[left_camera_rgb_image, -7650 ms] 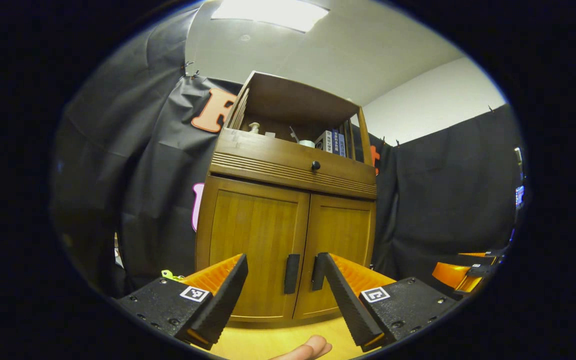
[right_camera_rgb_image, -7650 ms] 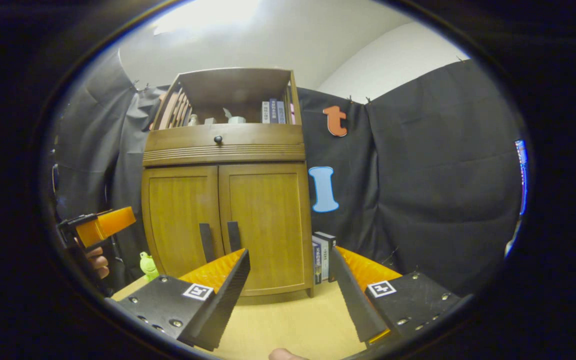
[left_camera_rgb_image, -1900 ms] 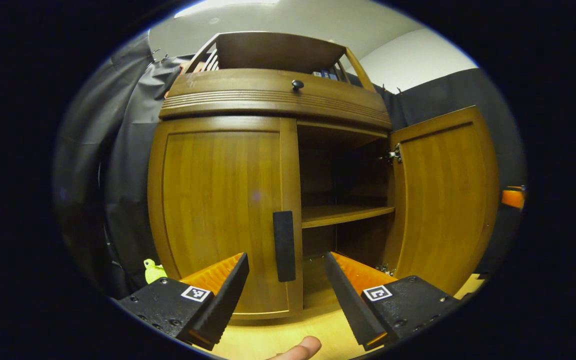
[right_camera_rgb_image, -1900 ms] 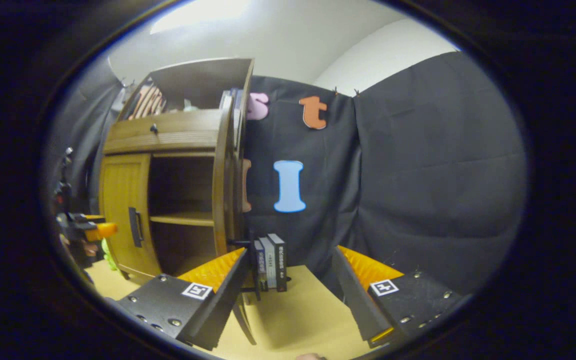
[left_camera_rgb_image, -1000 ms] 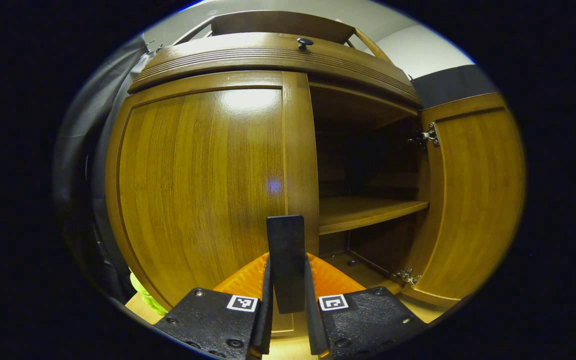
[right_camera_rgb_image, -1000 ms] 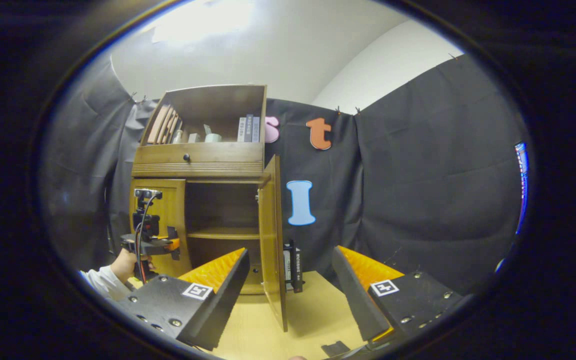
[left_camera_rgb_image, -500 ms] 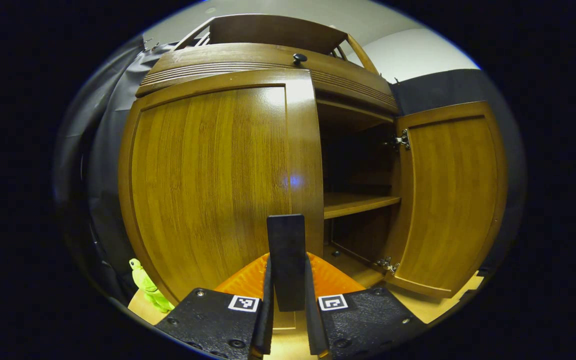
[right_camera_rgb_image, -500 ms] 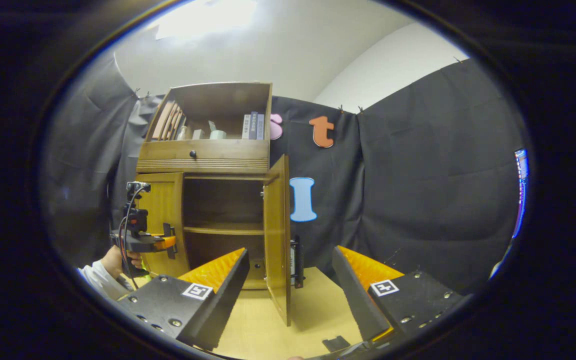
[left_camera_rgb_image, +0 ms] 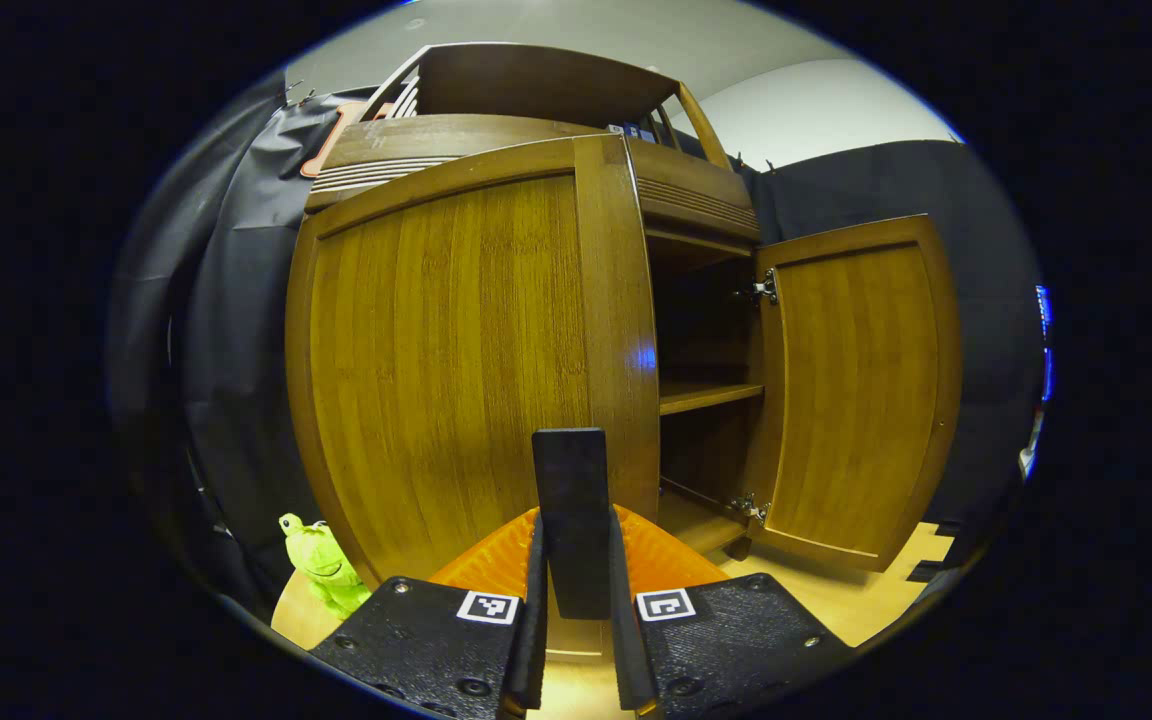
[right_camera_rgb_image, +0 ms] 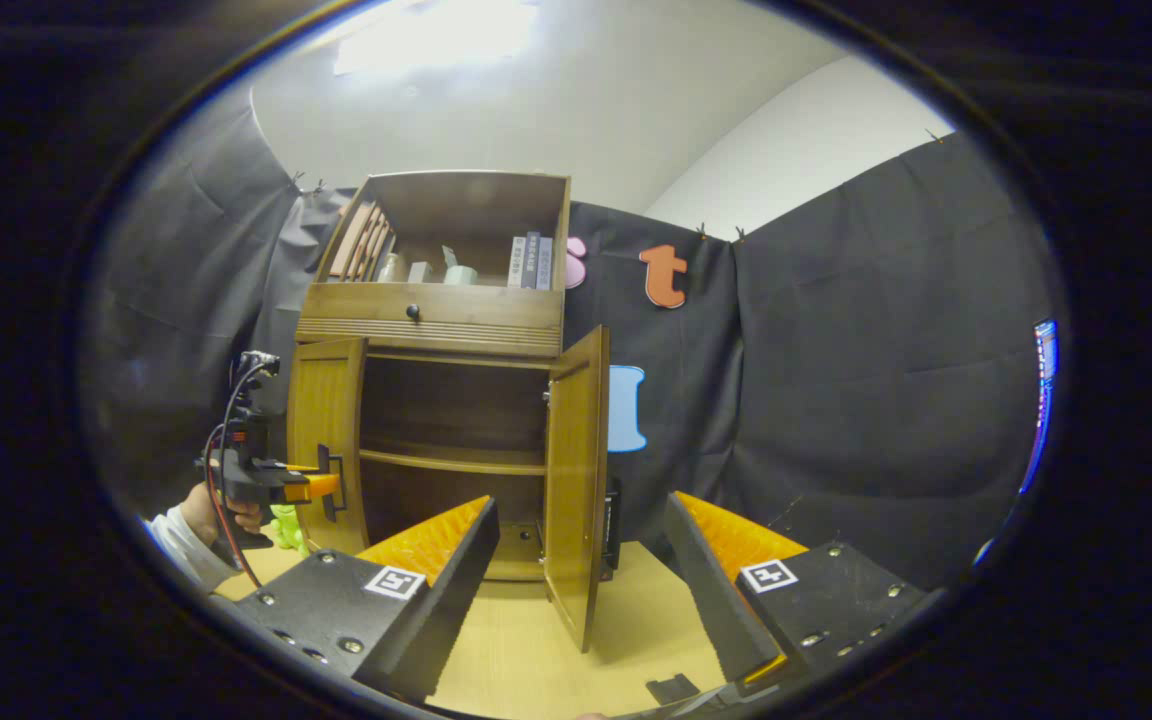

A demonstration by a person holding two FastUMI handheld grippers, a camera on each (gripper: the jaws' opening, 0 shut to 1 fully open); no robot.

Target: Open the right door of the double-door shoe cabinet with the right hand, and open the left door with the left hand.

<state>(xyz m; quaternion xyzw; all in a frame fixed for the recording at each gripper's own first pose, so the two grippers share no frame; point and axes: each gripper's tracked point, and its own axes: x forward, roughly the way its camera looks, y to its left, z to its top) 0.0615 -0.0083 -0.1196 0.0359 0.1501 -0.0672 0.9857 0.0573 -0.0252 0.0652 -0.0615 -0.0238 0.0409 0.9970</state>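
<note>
Swung further out since a moment ago, left door (left_camera_rgb_image: 456,370) handle (left_camera_rgb_image: 570,520) sits clamped in left tool (left_camera_rgb_image: 572,640); right tool (right_camera_rgb_image: 576,590) gapes empty, right door (right_camera_rgb_image: 576,480) open.

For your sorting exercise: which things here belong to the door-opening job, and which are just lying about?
Job:
left door
its handle, clamped in the left claw
right door, already open
right claw, open and free

Lying about:
green frog toy
books on the top shelf
drawer knob
</note>
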